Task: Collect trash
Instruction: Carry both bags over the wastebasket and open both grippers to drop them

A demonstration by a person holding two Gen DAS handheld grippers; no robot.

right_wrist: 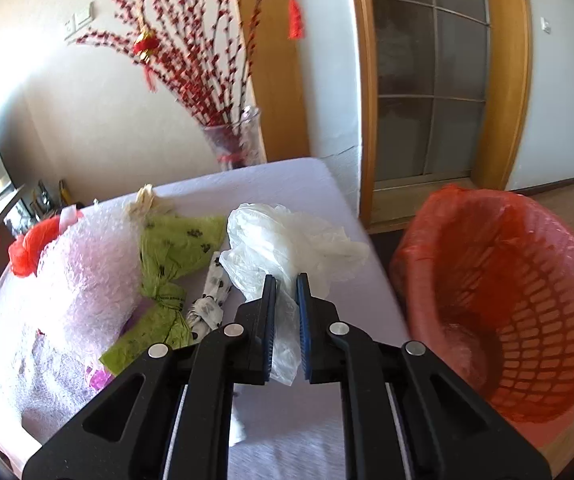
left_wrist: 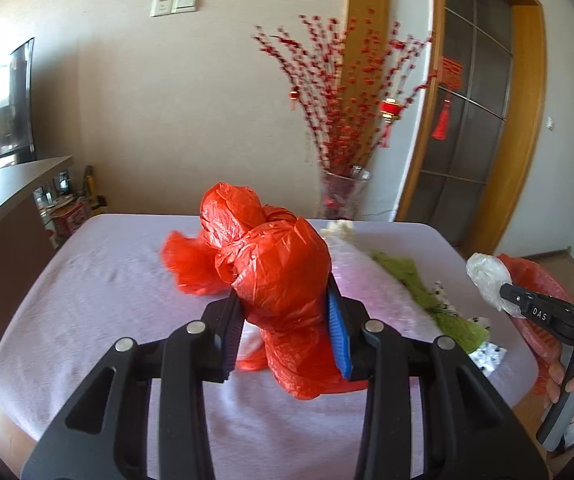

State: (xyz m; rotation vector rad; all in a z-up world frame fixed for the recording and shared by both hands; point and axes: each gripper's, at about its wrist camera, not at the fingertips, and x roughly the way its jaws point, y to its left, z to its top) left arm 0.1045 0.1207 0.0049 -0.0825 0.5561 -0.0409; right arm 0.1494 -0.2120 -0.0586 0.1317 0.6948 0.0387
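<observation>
A surface (left_wrist: 99, 280) covered with a pale lilac cloth is seen against a beige wall, with a glass vase (right_wrist: 239, 140) of red berry branches standing at its far edge beside a wood-framed glazed door (right_wrist: 431, 80). A dark sideboard (left_wrist: 3, 208) is seen to the left. A red basket (right_wrist: 519, 304) lined with a thin red bag is placed on the wooden floor just off the surface's right edge — its mouth is tilted toward the right wrist camera.

The left gripper (left_wrist: 283, 320) is clamped on a crumpled red plastic bag (left_wrist: 271, 264), which is held above the cloth with its long axis roughly upright, the knotted bulk uppermost. The right gripper (right_wrist: 285, 320) is closed on a white plastic bag (right_wrist: 287, 240); the bag is stretched away from the fingers toward the far edge of the surface, its loose end fanned out over the cloth near the basket.

Left on the surface are bubble wrap (right_wrist: 83, 276), a green paw-print bag (right_wrist: 171, 264) tied in the middle, and a white spotted wrapper (right_wrist: 211, 300) — all lying close together.
</observation>
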